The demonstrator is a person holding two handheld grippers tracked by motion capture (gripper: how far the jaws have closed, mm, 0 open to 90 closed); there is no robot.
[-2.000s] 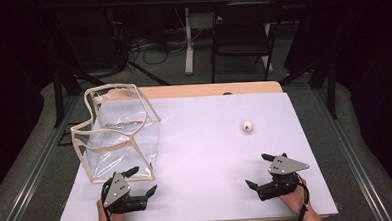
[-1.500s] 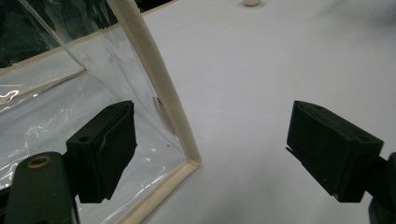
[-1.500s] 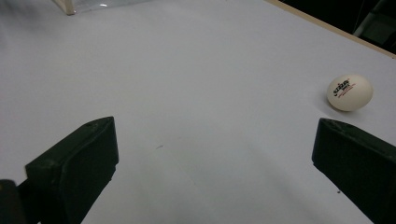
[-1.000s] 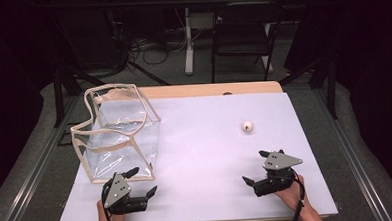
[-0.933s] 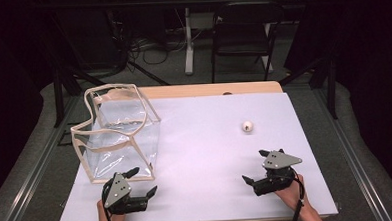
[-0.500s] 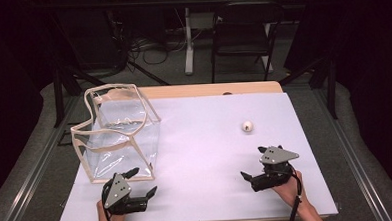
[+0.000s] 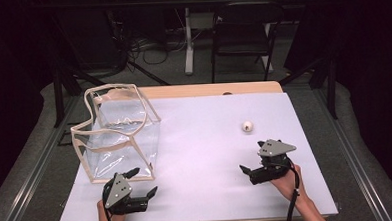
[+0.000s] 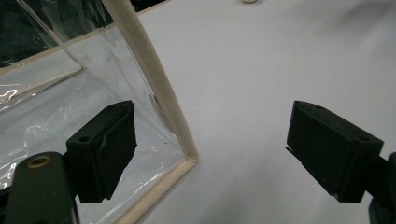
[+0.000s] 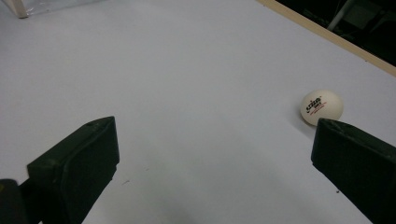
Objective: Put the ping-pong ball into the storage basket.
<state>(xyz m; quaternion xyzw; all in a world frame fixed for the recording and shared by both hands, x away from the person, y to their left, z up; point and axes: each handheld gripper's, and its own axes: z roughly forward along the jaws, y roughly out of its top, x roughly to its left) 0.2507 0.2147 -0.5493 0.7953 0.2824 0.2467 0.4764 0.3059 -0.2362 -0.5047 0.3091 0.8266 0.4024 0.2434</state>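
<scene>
The right tongs (image 9: 215, 158) stand wide apart over the white surface (image 9: 187, 70); a white ball (image 9: 321, 107) lies just beyond 1 jaw, near the surface's edge.

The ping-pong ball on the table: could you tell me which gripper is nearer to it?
Right. The right gripper sits just on the person's side of the ping-pong ball, jaws open. The left gripper is far across the table by the clear bag, also open.

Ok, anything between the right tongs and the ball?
Nothing: bare white table lies between the open right tongs and the ball, as the right gripper view shows.
</scene>
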